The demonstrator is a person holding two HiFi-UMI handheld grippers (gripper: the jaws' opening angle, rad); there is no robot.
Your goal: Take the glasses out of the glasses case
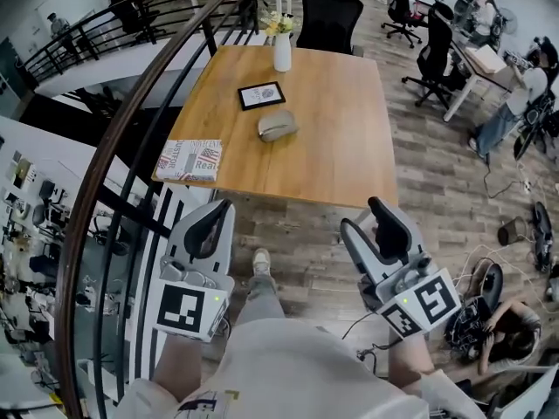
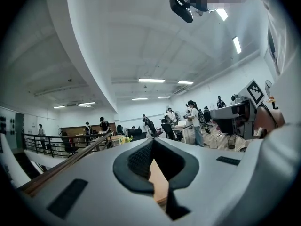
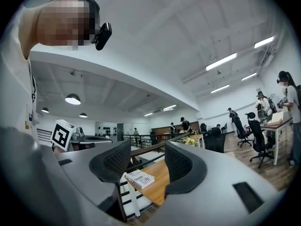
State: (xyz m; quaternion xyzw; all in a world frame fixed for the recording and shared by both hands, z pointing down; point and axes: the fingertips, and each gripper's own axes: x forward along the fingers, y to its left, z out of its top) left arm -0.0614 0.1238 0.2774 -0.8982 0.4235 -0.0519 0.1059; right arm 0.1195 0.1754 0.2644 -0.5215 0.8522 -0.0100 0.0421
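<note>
- The tabletop (image 1: 332, 151) stands well ahead of the person. Judging by this, the task is at its approach step and nothing has been touched.
- The left hand-held gripper (image 1: 218, 212) is held low, short of the tabletop's near edge. Its jaws are pressed together at the tips, with nothing between them.
- The right hand-held gripper (image 1: 362, 215) is also held back, its jaws spread and empty.
- The next move likely calls for reaching both forward: one to steady the case, and the left opening first.
- The case (image 1: 278, 126) is grey, rounded and oblong. It lies shut near the middle of the tabletop, just in front of a black frame (image 1: 261, 95).
- No glasses show; they are presumably inside.
</note>
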